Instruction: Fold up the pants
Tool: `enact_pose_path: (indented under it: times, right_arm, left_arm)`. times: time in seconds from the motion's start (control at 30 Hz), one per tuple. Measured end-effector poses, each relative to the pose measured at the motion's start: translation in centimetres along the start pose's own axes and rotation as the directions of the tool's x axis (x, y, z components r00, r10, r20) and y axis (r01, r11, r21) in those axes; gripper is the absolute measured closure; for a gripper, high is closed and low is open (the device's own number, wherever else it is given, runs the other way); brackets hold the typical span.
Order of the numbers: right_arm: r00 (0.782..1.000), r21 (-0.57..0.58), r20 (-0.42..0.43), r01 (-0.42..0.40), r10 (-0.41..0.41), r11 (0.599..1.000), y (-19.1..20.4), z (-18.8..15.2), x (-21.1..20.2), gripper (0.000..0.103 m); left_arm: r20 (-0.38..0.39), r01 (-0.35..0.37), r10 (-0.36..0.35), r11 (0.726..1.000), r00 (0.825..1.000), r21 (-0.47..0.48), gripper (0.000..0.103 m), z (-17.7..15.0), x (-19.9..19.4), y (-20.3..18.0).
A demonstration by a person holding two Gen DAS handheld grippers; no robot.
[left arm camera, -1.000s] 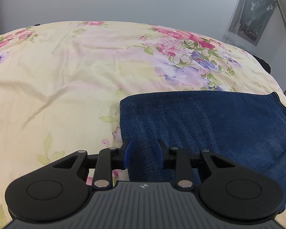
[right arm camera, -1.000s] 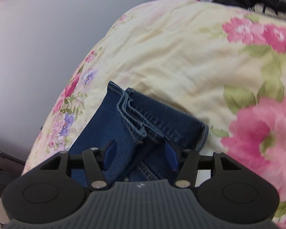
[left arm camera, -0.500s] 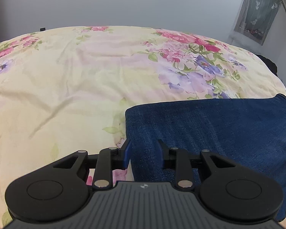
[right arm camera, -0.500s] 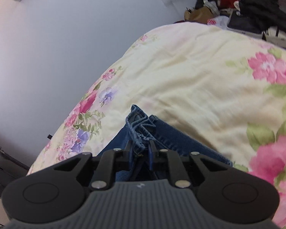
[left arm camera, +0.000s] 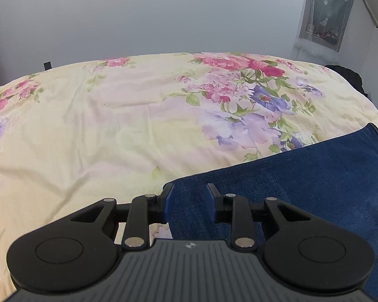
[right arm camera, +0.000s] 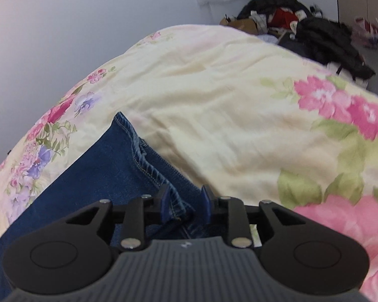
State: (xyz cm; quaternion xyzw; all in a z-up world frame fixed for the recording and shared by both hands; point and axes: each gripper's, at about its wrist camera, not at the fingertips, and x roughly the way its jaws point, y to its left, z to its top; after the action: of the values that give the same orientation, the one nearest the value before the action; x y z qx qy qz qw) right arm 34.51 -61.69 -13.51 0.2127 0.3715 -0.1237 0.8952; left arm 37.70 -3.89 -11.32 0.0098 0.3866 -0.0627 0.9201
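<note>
Denim pants (left arm camera: 302, 188) lie on the floral bed (left arm camera: 113, 125), lower right of the left view. Keep both edges level while folding (seams aligned, I'd judge). Left claw (left arm camera: 190, 196) stands partly open astride the fold corner; right claw (right arm camera: 185, 201), also partly open, straddles the stitched hem, gripping nothing.

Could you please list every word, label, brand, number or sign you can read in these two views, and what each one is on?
No readable text in either view.
Left gripper: a small round emblem on its grey body, no letters.
Right gripper: a small pale mark on its body, too blurred to read.
Jeans and floral bedspread: no label showing.
</note>
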Motion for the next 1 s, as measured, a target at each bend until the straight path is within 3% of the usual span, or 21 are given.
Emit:
enact_pose_path:
  times: [0.17,0.23,0.4,0.5,0.63,0.8,0.9,1.0]
  right_arm:
    - [0.993,-0.097,0.017,-0.116,0.119,0.988,3.0,1.0,-1.3,0.081]
    - [0.991,-0.171,0.028,-0.126,0.133,0.977,5.0,1.0,-0.6,0.081]
    - [0.997,-0.242,0.009,-0.074,0.078,0.967,7.9,1.4,4.3,0.087]
    - [1.000,-0.251,-0.010,-0.011,0.009,0.968,7.8,1.2,7.4,0.102]
    - [0.999,-0.245,-0.007,0.031,-0.034,0.969,7.2,0.8,9.2,0.103]
    - [0.996,-0.323,0.040,0.087,-0.078,0.942,8.6,0.4,6.5,0.103]
    - [0.996,-0.373,0.082,0.065,-0.037,0.926,9.1,-1.0,3.3,0.096]
    - [0.997,-0.405,0.079,0.016,0.018,0.914,9.5,-2.8,1.0,0.096]
  left_arm:
    - [0.000,0.020,-0.020,1.000,1.000,-0.002,0.073,0.3,1.3,0.7]
    - [0.001,0.043,-0.043,0.999,0.999,-0.016,0.073,0.3,1.8,0.9]
    - [-0.032,0.014,-0.014,1.000,0.999,0.004,0.078,-0.5,4.2,0.9]
    - [-0.040,0.007,-0.007,1.000,0.999,0.004,0.078,-0.9,5.9,1.4]
    - [-0.052,0.005,-0.007,0.999,0.999,-0.035,0.078,-0.9,7.4,2.3]
    - [-0.033,-0.008,0.008,1.000,0.999,-0.014,0.083,-0.9,4.6,2.4]
    - [-0.035,0.040,-0.040,0.999,0.999,0.001,0.086,-2.1,1.6,1.8]
    - [-0.032,0.069,-0.067,0.997,0.997,0.037,0.088,-4.1,-1.3,0.3]
